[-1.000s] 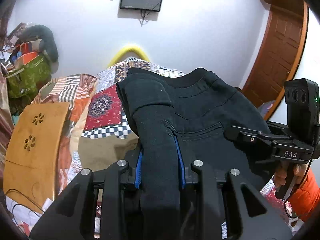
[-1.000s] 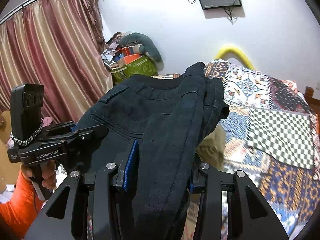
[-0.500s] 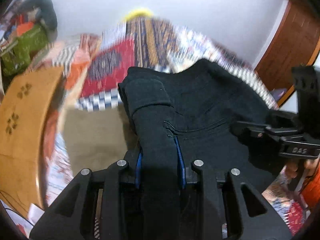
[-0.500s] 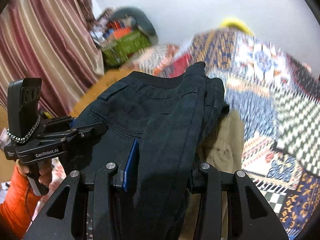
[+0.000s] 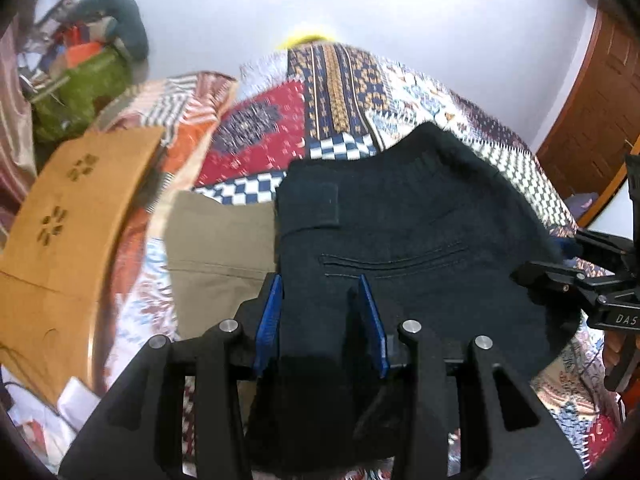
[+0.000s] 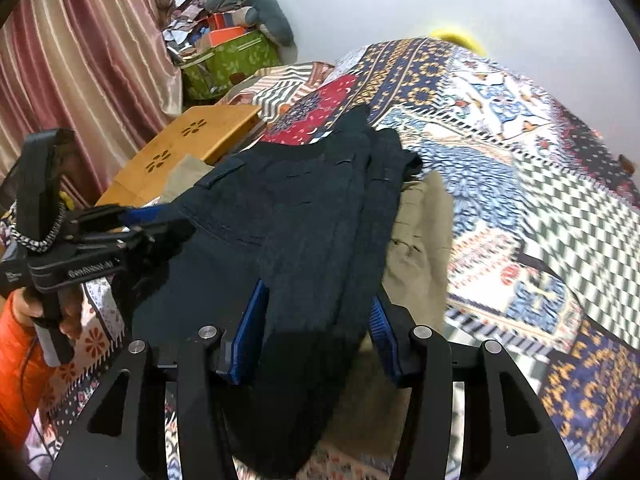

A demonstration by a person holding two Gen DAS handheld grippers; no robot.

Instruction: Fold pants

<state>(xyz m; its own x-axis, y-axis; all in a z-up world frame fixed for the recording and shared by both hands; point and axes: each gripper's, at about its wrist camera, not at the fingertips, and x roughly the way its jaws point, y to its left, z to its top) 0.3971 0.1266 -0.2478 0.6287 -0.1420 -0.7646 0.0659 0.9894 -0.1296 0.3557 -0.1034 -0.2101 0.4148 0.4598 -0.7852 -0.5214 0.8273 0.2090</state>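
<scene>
The black pants (image 5: 400, 220) lie folded on the patchwork bedspread (image 5: 340, 80), partly over a folded khaki garment (image 5: 216, 240). My left gripper (image 5: 318, 284) is at their near left edge. Its jaws are opening, and a thick fold of the cloth lies loosely between the blue pads. My right gripper (image 6: 316, 292) is at the near right edge of the pants (image 6: 304, 208), jaws opening too, with bunched cloth still between the pads. Each gripper shows in the other's view: the right gripper (image 5: 560, 264) and the left gripper (image 6: 160, 220).
A wooden lap table (image 5: 80, 200) lies on the bed left of the pants. Behind it stand a green box (image 5: 80, 88) of clutter and a striped curtain (image 6: 80, 60). A brown door (image 5: 592, 100) is on the right. A hand in an orange sleeve (image 6: 16, 340) holds the left gripper.
Both grippers have come down and tipped toward the bed. The pants, held up before, now rest on the bedspread and the khaki garment. Both pairs of pads stand a little wider.
</scene>
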